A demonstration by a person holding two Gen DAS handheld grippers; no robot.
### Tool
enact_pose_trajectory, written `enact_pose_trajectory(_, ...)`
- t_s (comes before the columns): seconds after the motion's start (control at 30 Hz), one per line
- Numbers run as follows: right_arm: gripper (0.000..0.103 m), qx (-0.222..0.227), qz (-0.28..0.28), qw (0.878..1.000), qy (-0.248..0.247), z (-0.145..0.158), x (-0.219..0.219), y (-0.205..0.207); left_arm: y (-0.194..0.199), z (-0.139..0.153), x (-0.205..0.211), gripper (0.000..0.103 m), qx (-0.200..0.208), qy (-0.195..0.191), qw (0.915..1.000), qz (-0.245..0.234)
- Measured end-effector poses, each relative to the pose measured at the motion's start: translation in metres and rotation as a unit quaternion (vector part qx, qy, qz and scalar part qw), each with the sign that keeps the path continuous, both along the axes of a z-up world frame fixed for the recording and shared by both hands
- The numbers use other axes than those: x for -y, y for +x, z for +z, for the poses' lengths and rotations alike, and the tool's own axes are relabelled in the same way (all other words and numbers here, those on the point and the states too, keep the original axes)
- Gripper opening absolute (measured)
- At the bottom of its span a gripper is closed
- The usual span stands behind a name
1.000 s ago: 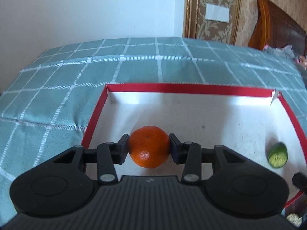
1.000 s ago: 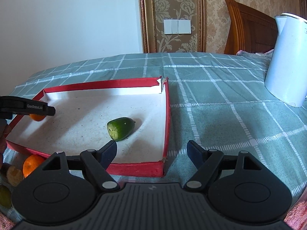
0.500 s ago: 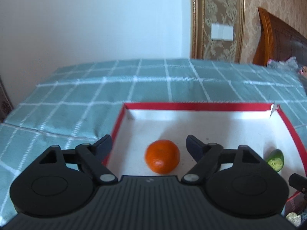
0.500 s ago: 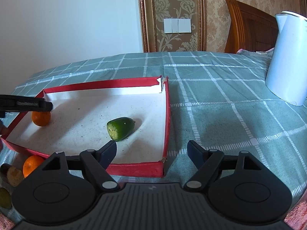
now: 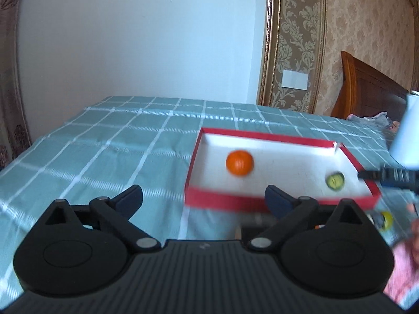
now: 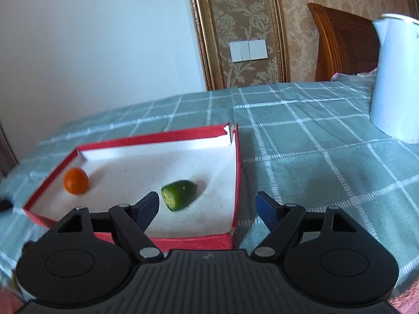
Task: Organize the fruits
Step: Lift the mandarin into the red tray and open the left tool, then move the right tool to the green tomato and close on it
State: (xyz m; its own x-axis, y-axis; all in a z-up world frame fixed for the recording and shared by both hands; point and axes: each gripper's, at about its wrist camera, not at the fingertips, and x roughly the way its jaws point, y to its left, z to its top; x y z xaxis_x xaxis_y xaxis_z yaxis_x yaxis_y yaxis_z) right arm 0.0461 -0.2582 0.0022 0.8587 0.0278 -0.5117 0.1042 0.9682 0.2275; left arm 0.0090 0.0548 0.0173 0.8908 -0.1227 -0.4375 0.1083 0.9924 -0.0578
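Note:
An orange [image 5: 239,162] lies by itself in the left part of the red-rimmed white tray [image 5: 225,201]; the right wrist view shows that orange [image 6: 76,180] too. A cut green fruit [image 6: 179,194] rests in the tray's right half. My left gripper [image 5: 204,196] is drawn back over the checked cloth in front of the tray's left corner, and its jaws are opening wide with nothing between them. My right gripper [image 6: 208,201] hovers open over the tray's near right corner, just in front of the green fruit, holding nothing.
A white kettle [image 6: 395,78] stands on the teal checked cloth [image 6: 314,170] to the right. A yellow fruit [image 5: 386,218] lies outside the tray near its front right corner. A wooden headboard [image 6: 345,44] and wall are behind.
My left gripper let go of the orange, opened wide and pulled back and left out of the tray. The orange stays on the tray floor. My right gripper has barely moved.

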Motion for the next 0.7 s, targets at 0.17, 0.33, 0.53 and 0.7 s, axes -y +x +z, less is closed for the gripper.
enact_pose_trajectory(0.17, 0.081, -0.003, -0.005, 0.998, 0.06, 0.001, 0.019, -0.008, -0.032, -0.019, 0.002, 0.1, 0.021, 0.024, 0.9995, 0.001)
enact_pose_trajectory(0.33, 0.081, 0.01, -0.014, 0.998, 0.063, -0.001, 0.031, -0.038, -0.039, -0.03, 0.01, 0.103, 0.029, 0.044, 0.9984, -0.021)
enact_pose_trajectory(0.53, 0.081, 0.001, -0.016, 1.0, 0.006, -0.012, 0.028, -0.067, -0.034, -0.039, 0.007, 0.103, 0.014, 0.04, 0.9986, -0.033)
enact_pose_trajectory(0.7, 0.081, 0.002, -0.008, 0.998, -0.066, -0.015, 0.015, -0.081, -0.034, -0.041, 0.003, 0.103, 0.007, 0.027, 0.9989, -0.037)
